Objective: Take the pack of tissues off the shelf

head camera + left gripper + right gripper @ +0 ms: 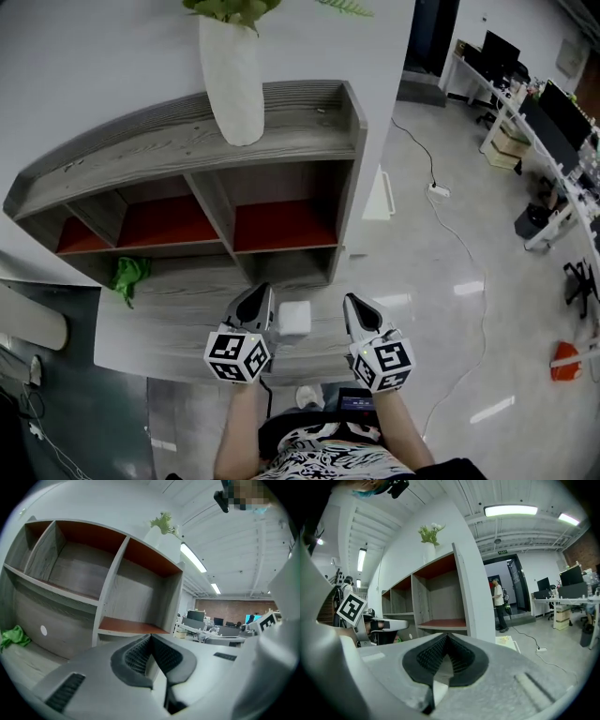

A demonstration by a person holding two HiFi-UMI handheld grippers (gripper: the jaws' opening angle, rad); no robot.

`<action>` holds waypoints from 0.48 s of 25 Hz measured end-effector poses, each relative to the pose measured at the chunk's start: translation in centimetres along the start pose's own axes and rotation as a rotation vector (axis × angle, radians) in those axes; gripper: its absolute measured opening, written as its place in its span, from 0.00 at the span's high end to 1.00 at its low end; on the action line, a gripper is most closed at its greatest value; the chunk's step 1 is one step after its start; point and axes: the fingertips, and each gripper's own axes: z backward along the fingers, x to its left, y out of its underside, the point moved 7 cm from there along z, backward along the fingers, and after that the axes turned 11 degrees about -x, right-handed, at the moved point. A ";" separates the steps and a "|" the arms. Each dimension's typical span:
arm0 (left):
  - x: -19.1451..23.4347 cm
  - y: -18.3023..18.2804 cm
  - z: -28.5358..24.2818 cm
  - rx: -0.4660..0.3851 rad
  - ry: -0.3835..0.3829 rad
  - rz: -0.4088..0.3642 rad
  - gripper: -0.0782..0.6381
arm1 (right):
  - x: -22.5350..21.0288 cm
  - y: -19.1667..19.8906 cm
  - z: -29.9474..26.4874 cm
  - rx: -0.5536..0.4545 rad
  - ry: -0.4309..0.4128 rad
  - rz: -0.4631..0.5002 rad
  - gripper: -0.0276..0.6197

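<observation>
Sitting beside left hand-held gripper (261,292): tissue pack (294,319)

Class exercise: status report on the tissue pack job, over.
Left gripper and right gripper shut. Tissue pack at left gripper's tip, over the shelf ledge; grip unclear. Nothing in the way.

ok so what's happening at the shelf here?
A person stands at the wooden shelf with a gripper in each hand. The left gripper and right gripper are both shut and empty, side by side over the lower ledge. A white boxy pack, probably the tissues, sits on that ledge between them, not gripped. A white vase stands on top, and a green cloth lies further left.
</observation>
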 end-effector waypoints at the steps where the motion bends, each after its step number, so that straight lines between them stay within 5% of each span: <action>1: -0.2 -0.4 -0.1 -0.002 0.008 -0.003 0.88 | 0.0 -0.3 0.1 -0.010 0.002 0.004 0.95; 12: -1.3 -2.0 0.2 -0.019 0.023 -0.060 0.88 | -0.1 -1.1 0.8 -0.028 0.019 0.022 0.95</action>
